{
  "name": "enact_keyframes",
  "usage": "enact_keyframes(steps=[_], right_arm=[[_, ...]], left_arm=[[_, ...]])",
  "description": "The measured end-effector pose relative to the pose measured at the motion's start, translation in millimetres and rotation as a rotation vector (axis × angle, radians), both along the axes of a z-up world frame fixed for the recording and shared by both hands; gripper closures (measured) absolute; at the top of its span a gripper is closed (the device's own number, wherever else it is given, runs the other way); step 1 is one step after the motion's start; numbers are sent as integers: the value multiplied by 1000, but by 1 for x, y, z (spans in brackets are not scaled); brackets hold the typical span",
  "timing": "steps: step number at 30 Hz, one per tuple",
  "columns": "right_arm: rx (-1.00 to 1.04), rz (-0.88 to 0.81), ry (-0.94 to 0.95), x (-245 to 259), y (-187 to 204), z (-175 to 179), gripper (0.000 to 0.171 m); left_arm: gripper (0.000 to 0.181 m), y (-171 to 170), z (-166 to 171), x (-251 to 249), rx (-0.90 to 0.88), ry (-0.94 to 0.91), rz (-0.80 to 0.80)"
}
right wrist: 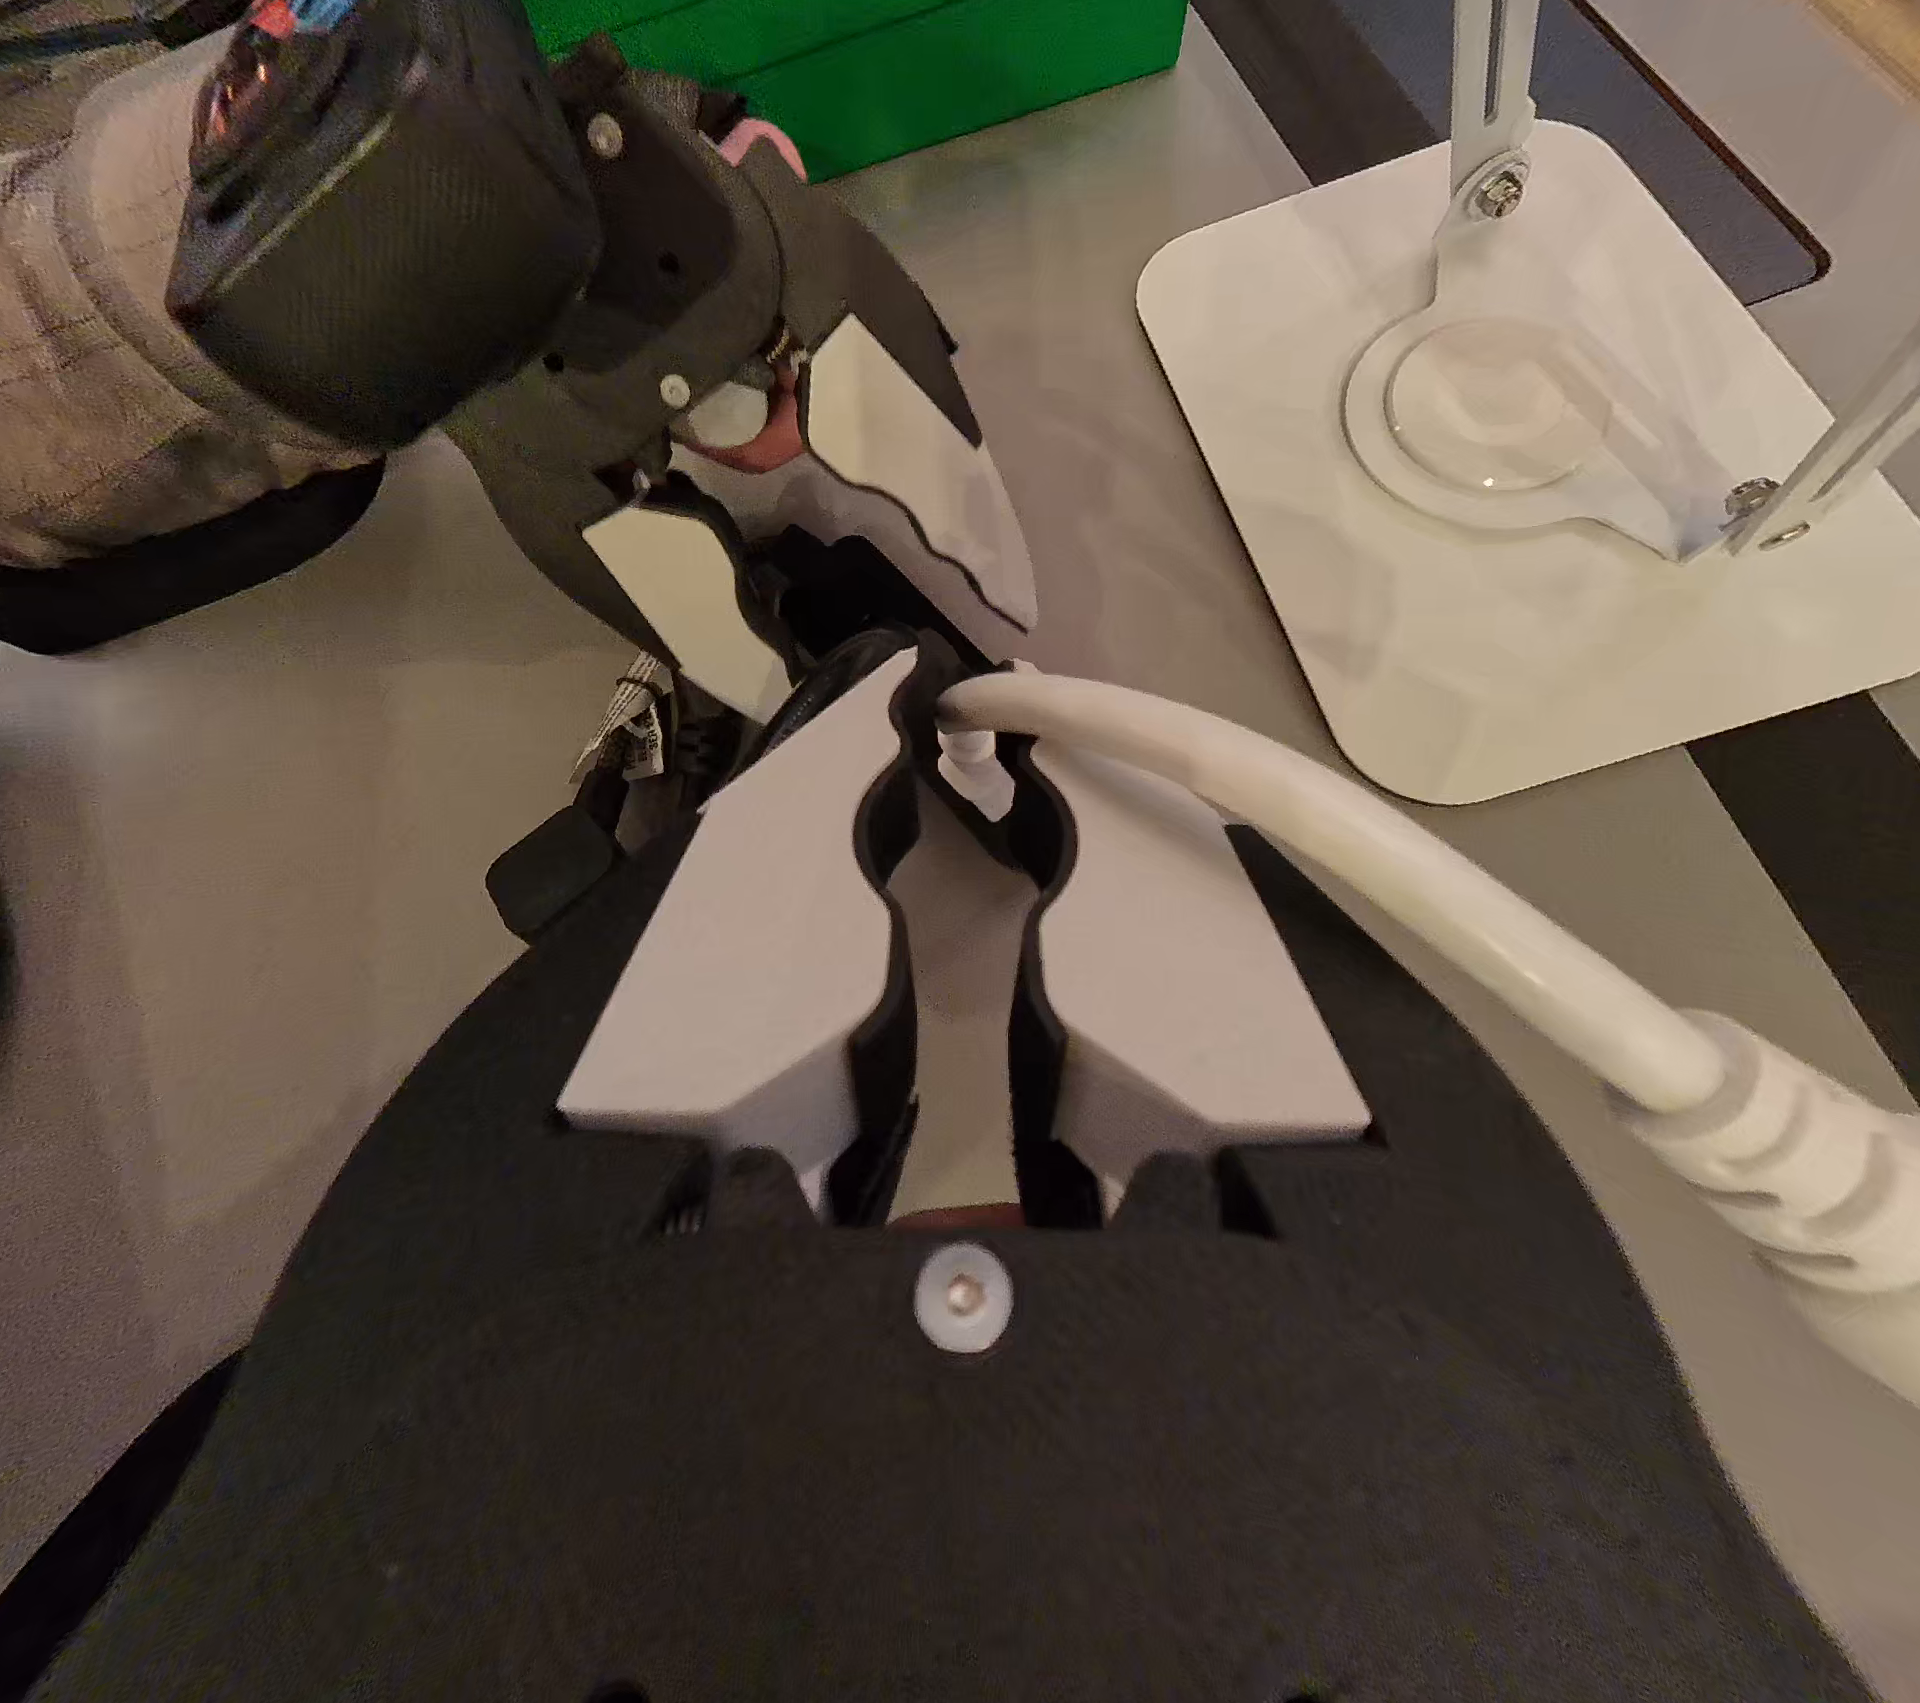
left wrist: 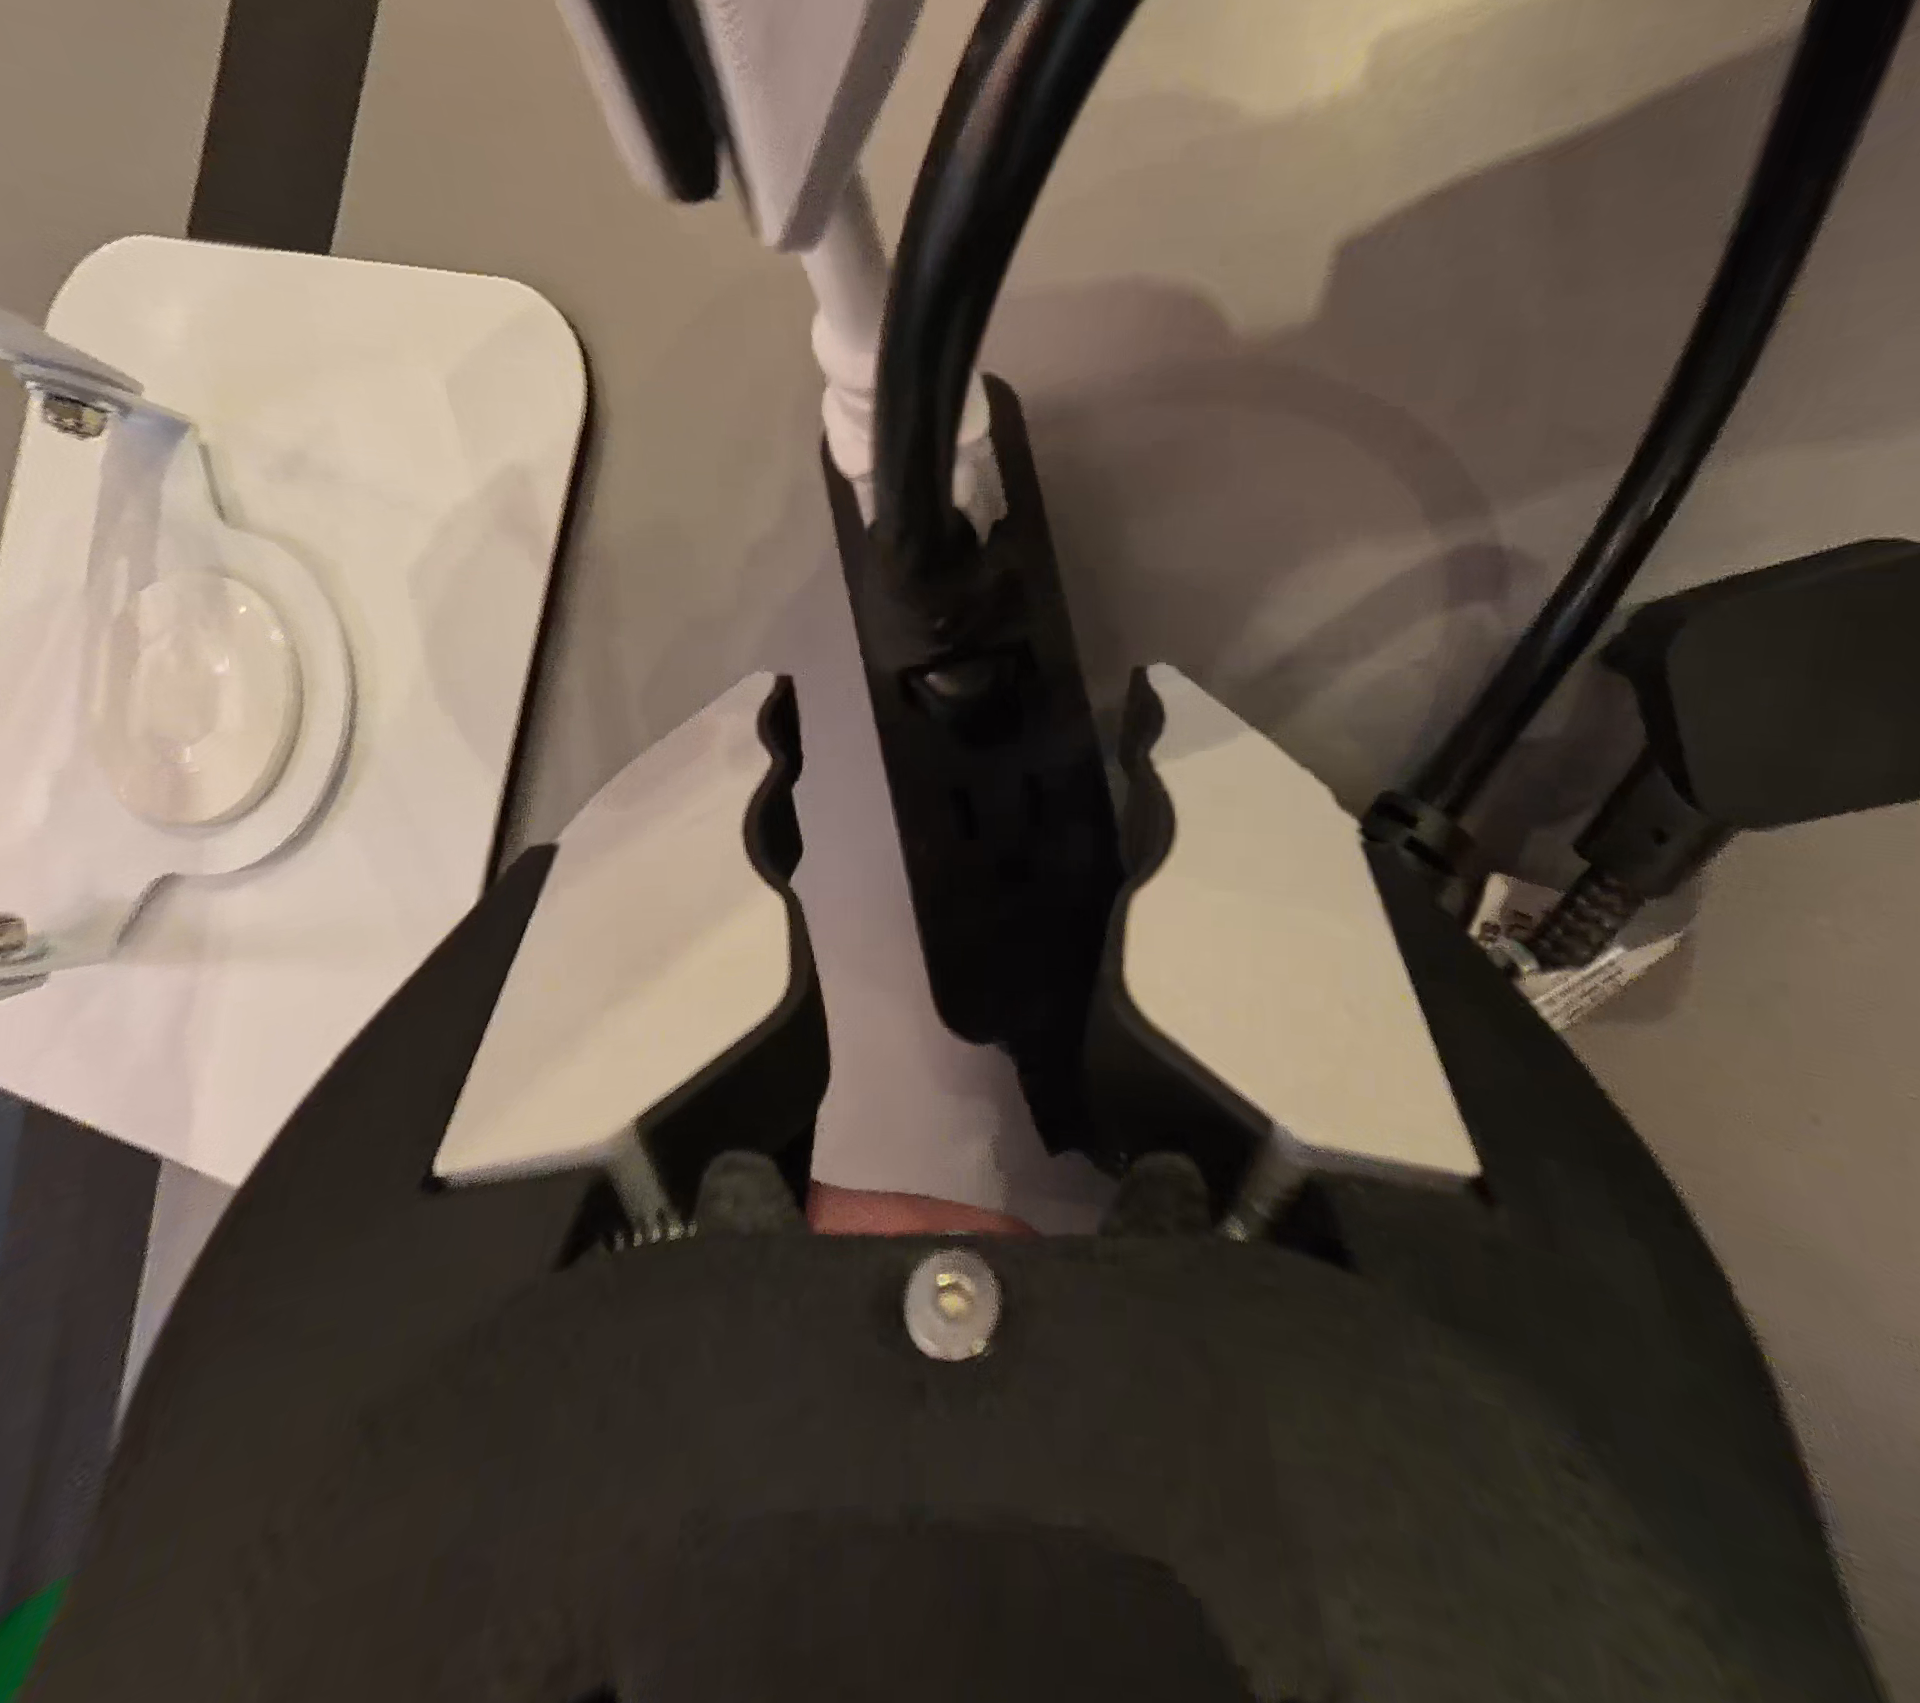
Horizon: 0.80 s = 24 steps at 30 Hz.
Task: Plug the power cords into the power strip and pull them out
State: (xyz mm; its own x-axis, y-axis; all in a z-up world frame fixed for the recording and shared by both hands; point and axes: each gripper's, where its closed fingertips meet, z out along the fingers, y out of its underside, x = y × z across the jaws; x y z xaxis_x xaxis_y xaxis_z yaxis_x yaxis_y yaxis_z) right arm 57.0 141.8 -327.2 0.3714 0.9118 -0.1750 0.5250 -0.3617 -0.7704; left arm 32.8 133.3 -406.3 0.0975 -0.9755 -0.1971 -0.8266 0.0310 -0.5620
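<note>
The black power strip (left wrist: 987, 822) is flanked by the parted fingers of the left gripper (left wrist: 961, 708), the right finger seemingly touching its edge. Farther on, a white plug (right wrist: 971, 770) at the strip's far end is seen between the narrowly parted tips of the right gripper (right wrist: 961, 718), though a firm grip cannot be confirmed. A white stand base (left wrist: 301, 614) lies on the grey table (left wrist: 1455, 303) beyond.

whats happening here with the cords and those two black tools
A person is working two handheld tongs over a grey table. The left tongs straddle a black power strip, steadying it; whether they actually clamp it is hard to tell. A black cord is plugged into the strip. The right tongs pinch the white cord at its plug end, right at the strip, either seating it or pulling it out.
</note>
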Motion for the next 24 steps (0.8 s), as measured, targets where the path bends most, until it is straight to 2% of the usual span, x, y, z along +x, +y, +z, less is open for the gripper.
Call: enact_keyframes(steps=[2,4,9,12,18,24], right_arm=[[-1,-4,3,0,1,0,163],[1,-2,1,0,1,0,164],[55,22,-38,2,0,-2,160],[98,54,-68,6,-1,-4,147],[122,195,-175,15,-21,-26,147],[178,280,-288,-3,-26,-50,145]], left_arm=[[137,1,-2,5,10,-12,7],[141,0,-3,7,-8,-16,4],[141,0,-3,6,-7,-22,-5],[142,-1,-3,6,-34,-45,-13],[142,-12,-4,1,-136,-85,-72],[142,-23,-3,1,-162,-91,-141]])
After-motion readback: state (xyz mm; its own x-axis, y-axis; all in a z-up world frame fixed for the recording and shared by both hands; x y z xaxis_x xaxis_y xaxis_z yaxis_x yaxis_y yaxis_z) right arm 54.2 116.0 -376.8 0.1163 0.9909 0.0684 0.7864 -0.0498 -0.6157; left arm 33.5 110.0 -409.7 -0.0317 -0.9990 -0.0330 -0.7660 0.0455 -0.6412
